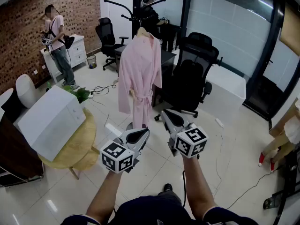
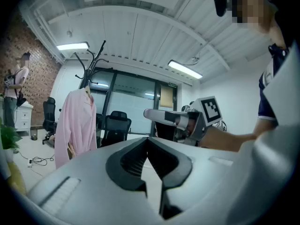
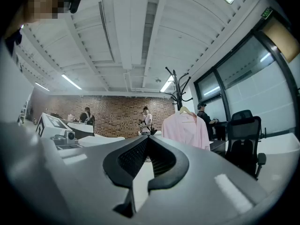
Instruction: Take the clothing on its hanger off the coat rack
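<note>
Hanging pink robe [image 1: 139,74] on coat rack [image 1: 136,8], tiled floor [image 1: 234,139], brick wall [image 1: 23,27], left gripper [image 2: 147,139], right gripper [image 3: 146,138], jaws closed, empty

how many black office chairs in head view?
2. The back-left chair stands near the white cabinet; the nearer chair stands right of the pink robe. Others may be hidden behind it.

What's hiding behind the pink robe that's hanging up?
Behind the pink robe stands the black coat rack, with a dark desk further back and a black office chair beside it. The robe covers the rack's lower pole and foot, so those cannot be seen.
</note>
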{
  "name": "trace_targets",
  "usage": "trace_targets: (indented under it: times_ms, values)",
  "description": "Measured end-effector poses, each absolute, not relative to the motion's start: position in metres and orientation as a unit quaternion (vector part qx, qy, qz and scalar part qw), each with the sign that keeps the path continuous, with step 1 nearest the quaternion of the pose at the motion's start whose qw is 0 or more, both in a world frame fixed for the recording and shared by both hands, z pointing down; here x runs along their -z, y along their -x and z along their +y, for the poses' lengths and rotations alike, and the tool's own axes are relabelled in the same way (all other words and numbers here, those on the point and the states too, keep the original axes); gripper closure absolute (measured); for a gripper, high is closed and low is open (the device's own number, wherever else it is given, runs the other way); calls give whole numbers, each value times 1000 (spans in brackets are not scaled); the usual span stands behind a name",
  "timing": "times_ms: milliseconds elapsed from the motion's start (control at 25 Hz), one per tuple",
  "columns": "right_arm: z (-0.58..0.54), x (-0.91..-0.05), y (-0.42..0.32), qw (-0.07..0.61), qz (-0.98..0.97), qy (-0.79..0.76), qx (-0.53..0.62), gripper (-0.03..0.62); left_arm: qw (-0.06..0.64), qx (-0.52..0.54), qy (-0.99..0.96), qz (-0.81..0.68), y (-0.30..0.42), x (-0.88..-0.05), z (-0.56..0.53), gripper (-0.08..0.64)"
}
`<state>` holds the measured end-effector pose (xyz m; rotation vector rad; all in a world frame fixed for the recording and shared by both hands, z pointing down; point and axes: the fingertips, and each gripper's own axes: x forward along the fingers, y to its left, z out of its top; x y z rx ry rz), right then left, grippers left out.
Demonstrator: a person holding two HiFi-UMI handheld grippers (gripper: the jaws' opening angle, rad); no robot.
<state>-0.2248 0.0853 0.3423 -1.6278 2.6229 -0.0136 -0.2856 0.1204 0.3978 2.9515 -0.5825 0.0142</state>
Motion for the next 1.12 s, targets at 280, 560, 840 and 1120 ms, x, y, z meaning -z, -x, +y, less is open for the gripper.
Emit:
trace_targets:
  times_ms: [280, 560, 840, 1120]
  values:
    - [82, -342, 226, 27, 850, 526, 6, 591, 65, -9, -979, -194, 287, -398, 117, 548]
    - [75, -344, 222, 29, 851, 525, 7, 591, 64, -13, -978, -198, 284, -399, 110, 548]
    - [63, -344, 209, 30, 853, 521, 10, 591, 64, -18, -977, -205, 272, -400, 97, 548]
    - [43, -348, 176, 33, 857, 513, 12, 591, 58, -18, -975, -216, 239, -399, 75, 548]
